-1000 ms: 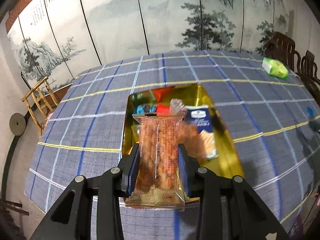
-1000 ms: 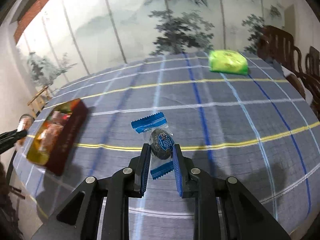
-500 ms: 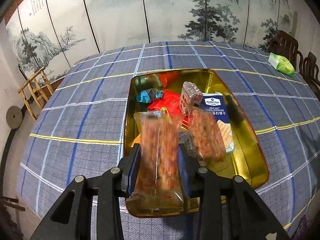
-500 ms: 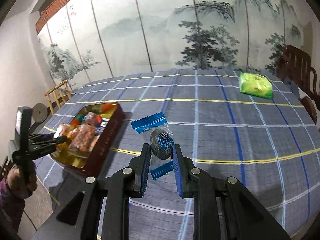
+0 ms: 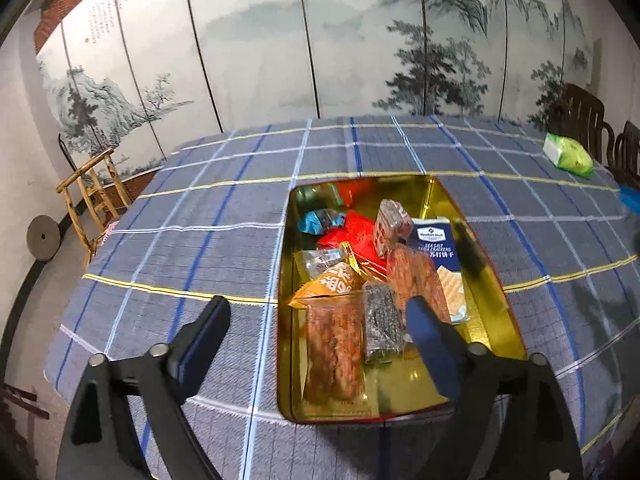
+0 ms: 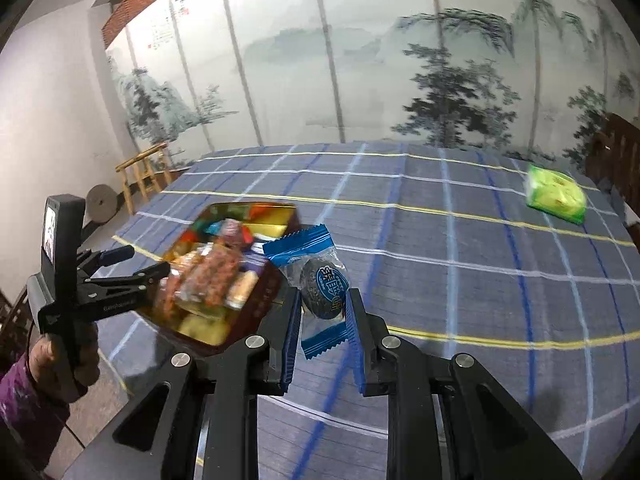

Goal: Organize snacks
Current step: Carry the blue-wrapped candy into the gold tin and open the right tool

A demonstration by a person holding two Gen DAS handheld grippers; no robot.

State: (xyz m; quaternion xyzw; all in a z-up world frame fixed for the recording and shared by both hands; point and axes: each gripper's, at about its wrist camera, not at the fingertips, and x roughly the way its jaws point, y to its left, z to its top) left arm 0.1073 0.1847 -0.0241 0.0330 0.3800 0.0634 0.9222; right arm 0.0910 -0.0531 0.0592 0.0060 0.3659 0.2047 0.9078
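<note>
On the blue plaid tablecloth (image 5: 200, 240) sits the gold tin (image 5: 486, 280) of snacks. The left gripper (image 5: 316, 320), angled downward, is opening above the orange snack packet (image 5: 334, 354) lying inside; the right gripper (image 6: 323, 308) pinches a blue-wrapped candy (image 6: 322, 288) aloft.

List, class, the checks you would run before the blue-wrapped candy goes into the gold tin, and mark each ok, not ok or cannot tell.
1. Right claw grips the blue-wrapped candy firmly: ok, both pads press on it.
2. Left claw has let go of the orange snack pack: ok, its jaws are opening and the pack lies in the gold tin.
3. Left claw out of the way of the tin: not ok, one finger reaches over it.
4. Free space in the tin: ok, bare gold floor shows at its near right corner.
5. Candy above the tin: not ok, it is beside the tin.
6. Green packet still to collect: ok, alone on the cloth.
</note>
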